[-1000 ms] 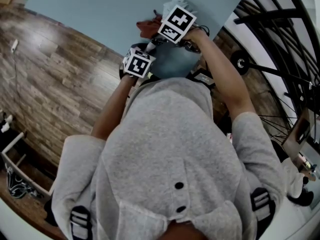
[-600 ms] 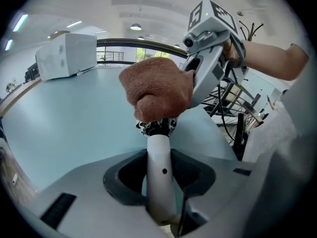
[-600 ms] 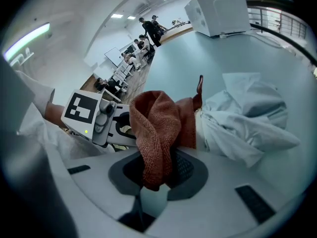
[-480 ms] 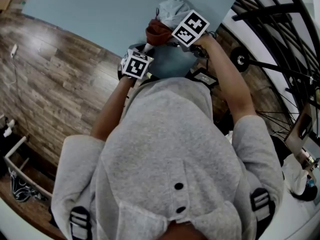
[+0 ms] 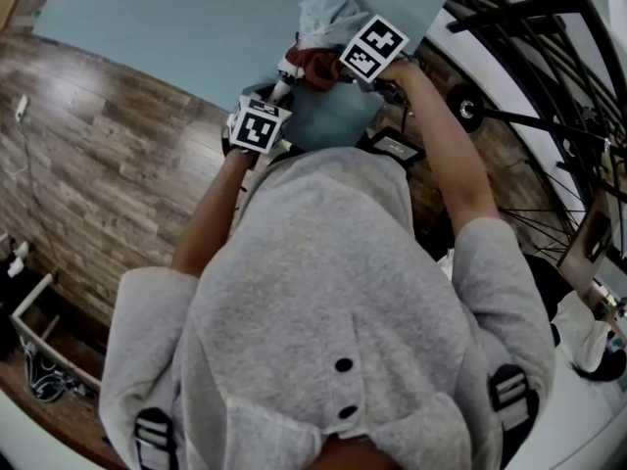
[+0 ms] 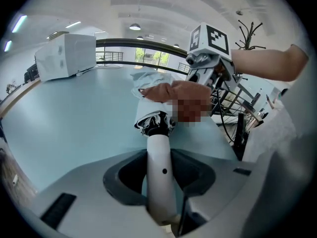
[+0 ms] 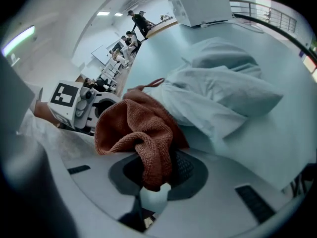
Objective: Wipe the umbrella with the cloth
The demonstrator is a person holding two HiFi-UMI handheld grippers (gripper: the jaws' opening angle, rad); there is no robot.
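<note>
A folded pale blue-grey umbrella lies on the light blue table. Its white handle runs between the jaws of my left gripper, which is shut on it, and the bunched canopy starts just beyond. My right gripper is shut on a rust-brown cloth, and the cloth rests against the canopy near the handle end. In the head view the cloth sits between the left gripper and the right gripper.
A white box stands on the far side of the table. Bicycle wheels and black frames crowd the right side. Wooden floor lies to the left. Several people are far off in the room.
My right gripper has carried the cloth to the right and lower onto the umbrella. The left gripper has kept its hold on the handle and stayed put.
</note>
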